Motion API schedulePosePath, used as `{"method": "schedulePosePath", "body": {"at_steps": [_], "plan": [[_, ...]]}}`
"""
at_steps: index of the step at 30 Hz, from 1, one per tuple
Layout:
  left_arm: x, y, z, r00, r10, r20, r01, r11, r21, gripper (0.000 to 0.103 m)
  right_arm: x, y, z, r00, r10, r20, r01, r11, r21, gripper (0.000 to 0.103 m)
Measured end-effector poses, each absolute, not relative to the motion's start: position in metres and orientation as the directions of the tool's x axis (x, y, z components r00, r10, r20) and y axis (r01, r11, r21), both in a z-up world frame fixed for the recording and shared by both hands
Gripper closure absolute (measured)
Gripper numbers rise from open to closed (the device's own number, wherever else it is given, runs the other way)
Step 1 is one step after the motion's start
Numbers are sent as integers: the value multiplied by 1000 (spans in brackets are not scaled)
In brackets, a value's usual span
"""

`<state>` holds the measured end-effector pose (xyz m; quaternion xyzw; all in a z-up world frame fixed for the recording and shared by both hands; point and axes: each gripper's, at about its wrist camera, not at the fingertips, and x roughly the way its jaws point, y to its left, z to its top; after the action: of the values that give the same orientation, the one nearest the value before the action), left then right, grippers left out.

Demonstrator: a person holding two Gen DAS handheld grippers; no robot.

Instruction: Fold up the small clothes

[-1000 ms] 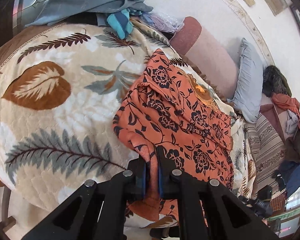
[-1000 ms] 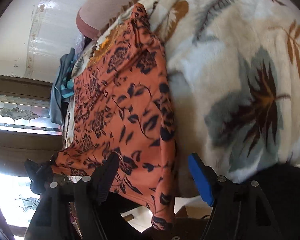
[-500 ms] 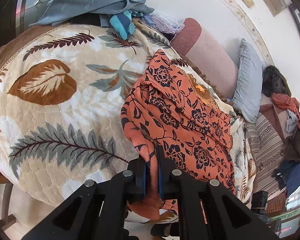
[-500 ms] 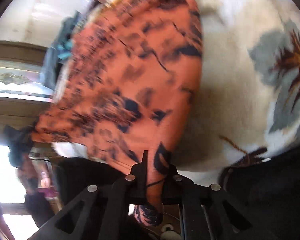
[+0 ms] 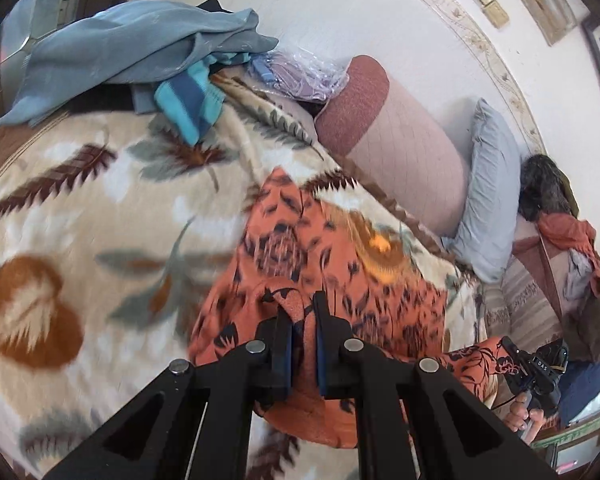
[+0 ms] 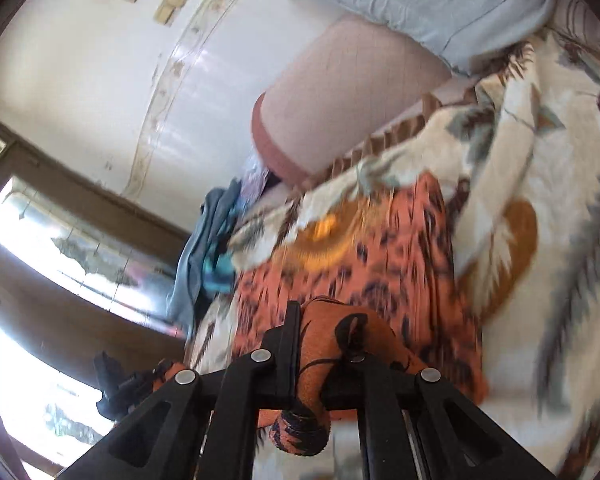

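Observation:
An orange garment with black flowers (image 5: pixel 340 280) lies on the leaf-patterned blanket (image 5: pixel 80 240) of a bed. My left gripper (image 5: pixel 303 320) is shut on its near hem and holds the cloth lifted over the garment's middle. My right gripper (image 6: pixel 320 332) is shut on the other near corner of the same garment (image 6: pixel 380 256), with a bunch of cloth hanging below the jaws. The right gripper also shows in the left wrist view (image 5: pixel 536 368), far right, with orange cloth stretched to it.
A heap of blue clothes (image 5: pixel 140 48) lies at the blanket's far left. A pink bolster (image 5: pixel 392 136) and a grey pillow (image 5: pixel 492 192) lean on the white wall. More clothes (image 5: pixel 572 256) are piled at the right. A window (image 6: pixel 60 248) is at the left.
My right gripper closed on the garment's corner. Both grippers have since carried the near hem up and forward over the garment toward the pillows, and the views are blurred by motion.

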<state>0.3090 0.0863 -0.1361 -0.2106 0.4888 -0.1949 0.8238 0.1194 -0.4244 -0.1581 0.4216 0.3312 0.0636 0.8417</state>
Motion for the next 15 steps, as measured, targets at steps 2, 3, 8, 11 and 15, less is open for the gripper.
{"method": "schedulePosePath", "body": {"at_steps": [2,3,8,11,15], "plan": [[354,73,-143,442,-513,-735,90,841,-533,94,160,-441,-165,782,356,-512,215,617,757,96],[377,67,-149,438,-506,-743,71,844,-532,94,184,-453,-172,776,349,-524,252,590,767,96],[465,47,-204,413,-443,-795,-53,860,-507,93,276,-517,-228,786,396,-475,346,355,869,86],[475,50,-235,419,-481,-770,-106,816,-568,92,296,-546,-258,820,344,-458,385,260,886,43],[455,66,-234,537,-527,-659,-97,737,-669,81,271,-574,-271,889,240,-390,359,163,919,29]]}}
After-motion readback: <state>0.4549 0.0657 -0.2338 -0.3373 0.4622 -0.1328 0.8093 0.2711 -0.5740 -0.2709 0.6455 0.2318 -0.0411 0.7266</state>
